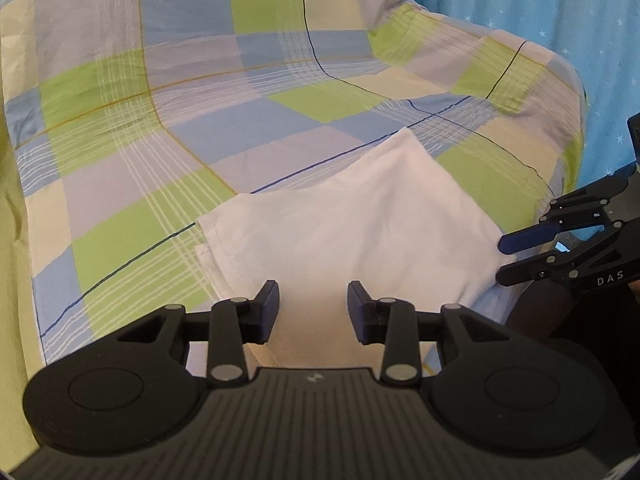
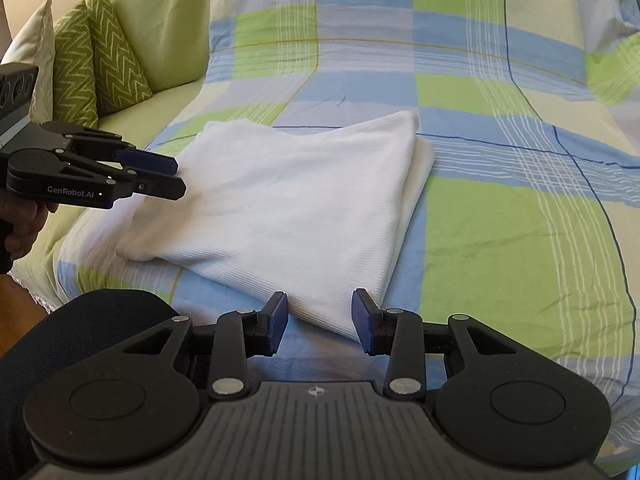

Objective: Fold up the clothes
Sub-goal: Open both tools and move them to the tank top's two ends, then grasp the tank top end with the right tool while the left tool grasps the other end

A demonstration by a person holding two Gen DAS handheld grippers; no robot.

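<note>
Folded white garment (image 2: 288, 200) lying on the checked sofa cover (image 2: 500, 240).

Looking soft, light and limp, likely sagging unless pinched through all layers at a thick folded edge or corner. Hovering beside it, left claw (image 1: 313, 310) and right claw (image 2: 320, 320) both gaping, gripping nothing. Seeing no containers anywhere.

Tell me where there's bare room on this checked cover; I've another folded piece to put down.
Free: the checked cover right of the white folded garment, and the stretch behind it. Crowded: the left edge, between left gripper and zigzag cushions.
</note>
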